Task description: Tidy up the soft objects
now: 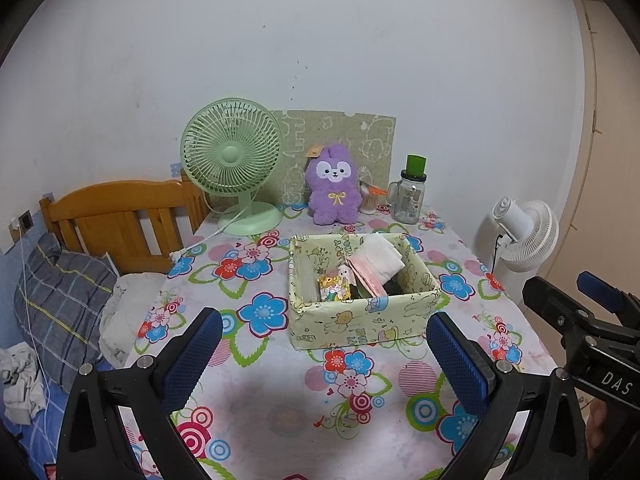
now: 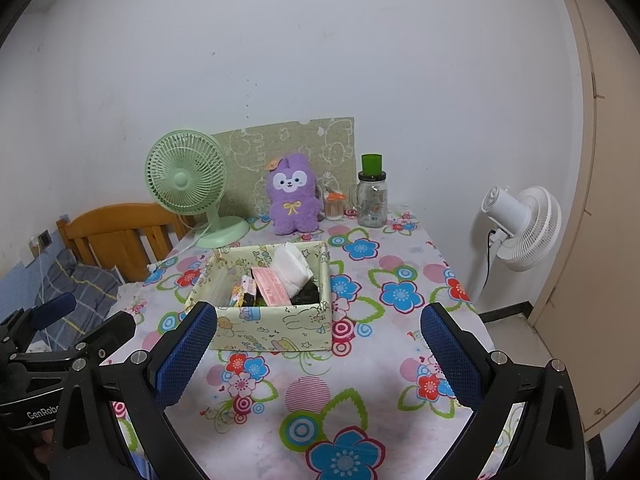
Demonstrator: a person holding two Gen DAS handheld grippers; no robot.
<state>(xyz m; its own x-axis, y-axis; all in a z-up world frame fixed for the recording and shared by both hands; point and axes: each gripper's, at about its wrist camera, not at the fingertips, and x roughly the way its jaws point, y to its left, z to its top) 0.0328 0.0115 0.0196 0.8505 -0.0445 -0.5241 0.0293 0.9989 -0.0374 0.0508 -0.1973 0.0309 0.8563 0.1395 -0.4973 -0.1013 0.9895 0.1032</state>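
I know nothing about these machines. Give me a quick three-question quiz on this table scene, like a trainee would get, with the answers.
1. True or false: the purple plush toy lies inside the patterned box.
2. What stands just left of the plush? A) green fan B) glass jar C) pillow
3. Fill in: both the left hand-held gripper and the right hand-held gripper are ____.

Key: 1 false, it stands behind the box; 2 A; 3 open, holding nothing.

White letters "DAS" stand on the black body of the right gripper [image 1: 592, 300]. "GenRobo", cut off, stands on the left gripper [image 2: 72, 320]. Print on the box [image 1: 360, 328] is illegible.
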